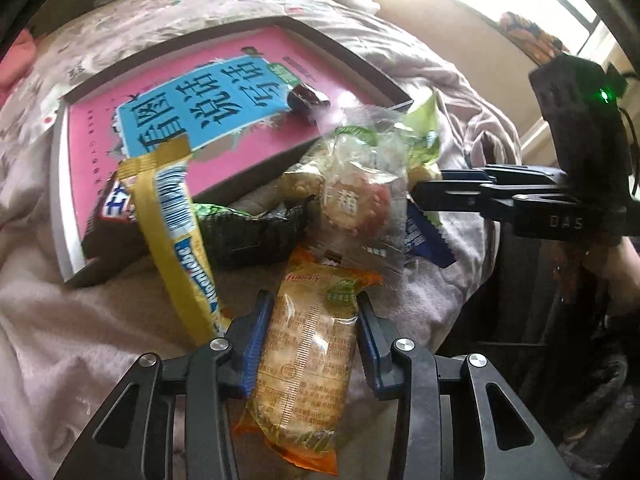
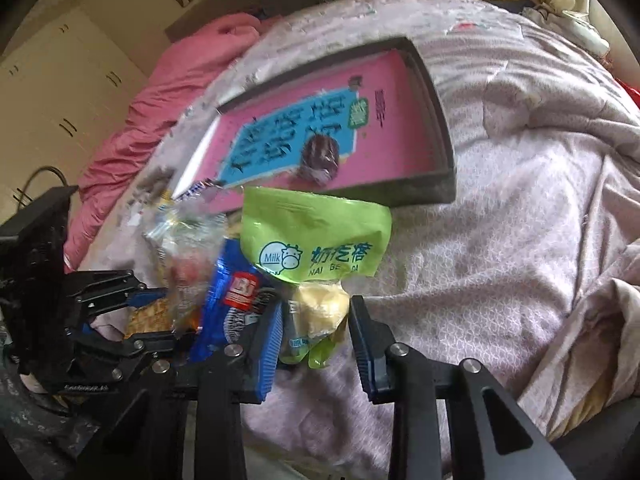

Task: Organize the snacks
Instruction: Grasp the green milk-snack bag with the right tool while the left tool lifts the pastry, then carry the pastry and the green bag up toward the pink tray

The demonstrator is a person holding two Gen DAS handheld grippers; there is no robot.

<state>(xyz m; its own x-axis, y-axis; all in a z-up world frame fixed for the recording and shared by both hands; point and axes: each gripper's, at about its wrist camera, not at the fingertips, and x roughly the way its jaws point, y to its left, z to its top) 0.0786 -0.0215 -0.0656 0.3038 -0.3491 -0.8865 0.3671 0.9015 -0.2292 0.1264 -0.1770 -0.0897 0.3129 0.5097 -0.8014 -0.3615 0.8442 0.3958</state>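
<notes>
1. left wrist view: your left gripper points down at the snack pile on the pale bed cover, and its blue pads squeeze the orange cracker packet from both sides, so the jaws are clamped on that packet.
2. same view, just beyond the packet: a clear pastry wrapper lies against its far end, a yellow-gold bar wrapper leans over the near edge of the tray, and a dark green packet sits between them.
3. the tray holds a pink book cover with a blue panel, and one small dark wrapped sweet rests on it near the far right corner.
4. your right gripper reaches in from the right side of this view, tips at the edge of the pile by a blue cookie packet; from here you can't read its jaws.
5. right wrist view: your right gripper has its pads closed onto the lower end of the green milk snack bag, pinching the yellowish part; the bag's top stands up in front of the tray.
6. to its left sits the blue cookie packet beside the blurred clear wrapper, with your left gripper coming in low from the left, orange packet between its fingers.
7. the dark sweet sits on the pink tray, well apart from the pile; a pink blanket lies beyond.
</notes>
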